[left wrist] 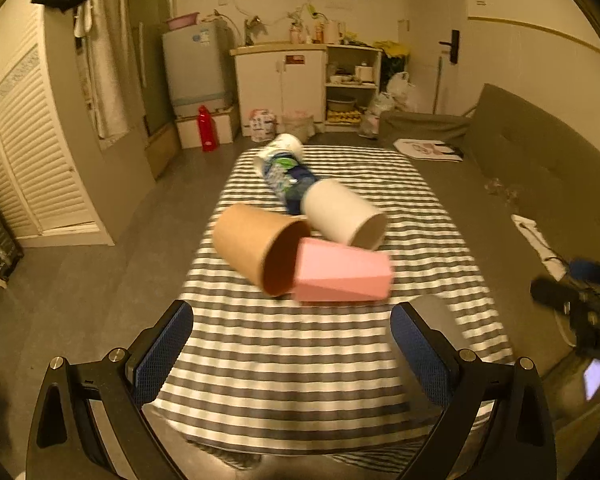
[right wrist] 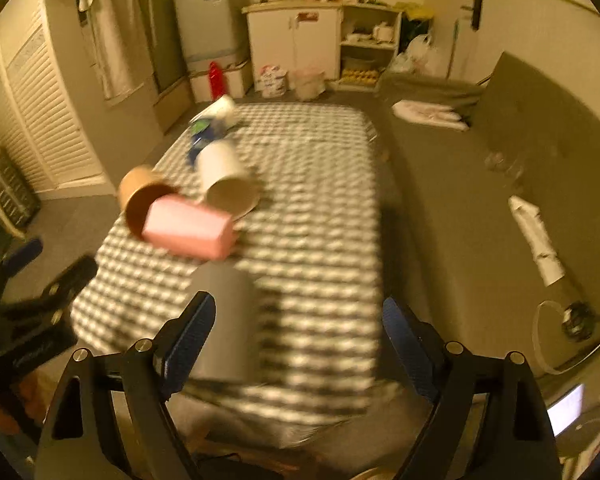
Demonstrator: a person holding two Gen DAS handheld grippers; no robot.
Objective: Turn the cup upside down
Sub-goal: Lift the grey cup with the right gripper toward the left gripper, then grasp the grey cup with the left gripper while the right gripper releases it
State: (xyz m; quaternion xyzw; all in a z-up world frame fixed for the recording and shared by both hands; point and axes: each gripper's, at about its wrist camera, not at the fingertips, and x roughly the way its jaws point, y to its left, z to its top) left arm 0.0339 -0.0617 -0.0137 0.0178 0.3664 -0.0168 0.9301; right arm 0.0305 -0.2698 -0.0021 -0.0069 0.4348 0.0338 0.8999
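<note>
Several cups lie on their sides on a striped tablecloth: a pink faceted cup, a brown paper cup, a white cup and a blue-patterned cup. A grey cup stands on the table's near part, close to my right gripper's left finger. My left gripper is open and empty, short of the pink cup. My right gripper is open and empty. The pink cup, brown cup and white cup also show in the right wrist view.
A grey sofa runs along the right of the table. A cabinet, a small fridge and a red bottle stand at the far wall. A louvred wardrobe is at left.
</note>
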